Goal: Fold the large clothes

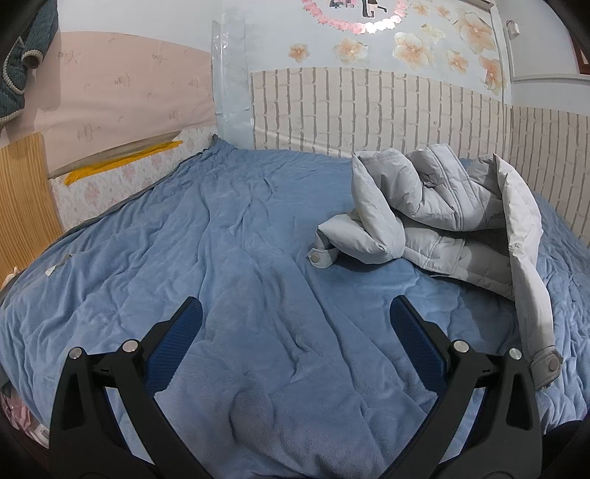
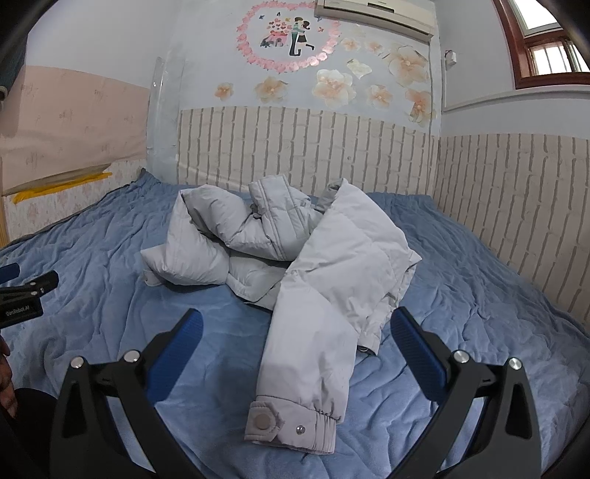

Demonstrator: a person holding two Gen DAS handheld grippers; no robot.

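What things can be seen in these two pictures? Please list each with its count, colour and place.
Puffy padded jacket: one, light grey, crumpled on the bed, one sleeve stretched toward the right gripper.
Snap-button sleeve cuffs: two, grey, one near, one on the jacket's left side.
Fleece blanket: one, blue, wrinkled, covering the bed.
Brick-pattern wall panel: one, beige, behind the bed.
Flower stickers: several, peach, on the wall.
Heart sticker: one, pink, above the flowers.
Air conditioner: one, white, top of the wall.
Left gripper: one, black with blue pads, open over the blanket.
Right gripper: one, same colours, open above the sleeve.
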